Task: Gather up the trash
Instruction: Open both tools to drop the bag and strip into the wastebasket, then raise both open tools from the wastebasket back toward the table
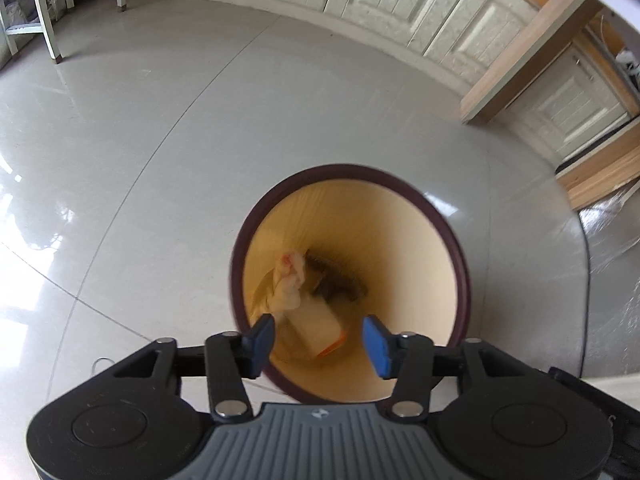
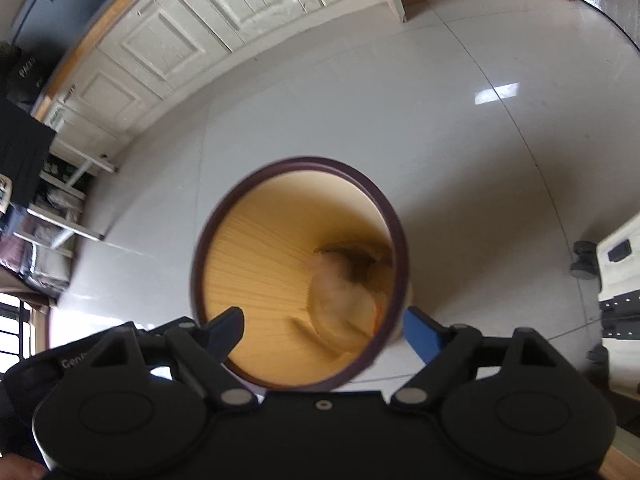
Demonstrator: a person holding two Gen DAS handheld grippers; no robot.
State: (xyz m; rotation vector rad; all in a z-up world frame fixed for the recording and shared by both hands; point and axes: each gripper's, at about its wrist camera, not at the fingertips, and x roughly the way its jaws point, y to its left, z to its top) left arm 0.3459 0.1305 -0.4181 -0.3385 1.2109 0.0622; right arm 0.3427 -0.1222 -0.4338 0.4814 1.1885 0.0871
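Yellow-lined round bin with a dark rim (image 1: 444,216) sits under my left gripper (image 1: 319,340) and right gripper (image 2: 322,332), both wide and empty; I'd lift clear without clipping it.

**Yellow bin, maroon rim, pale floor**

The bin (image 1: 420,240) is glowing warm yellow inside, finely ribbed, and a dark maroon rim (image 1: 256,208) is ringing it. Crumpled white tissue (image 1: 290,280) is showing pinkish stains beside a pale carton (image 1: 316,326) with an orange edge. The floor (image 1: 160,140) is gleaming glossy light grey, and the cabinets (image 1: 400,4) are showing cream panels. Blue pads (image 1: 376,344) are standing out on the black left hand-held gripper (image 1: 318,344).
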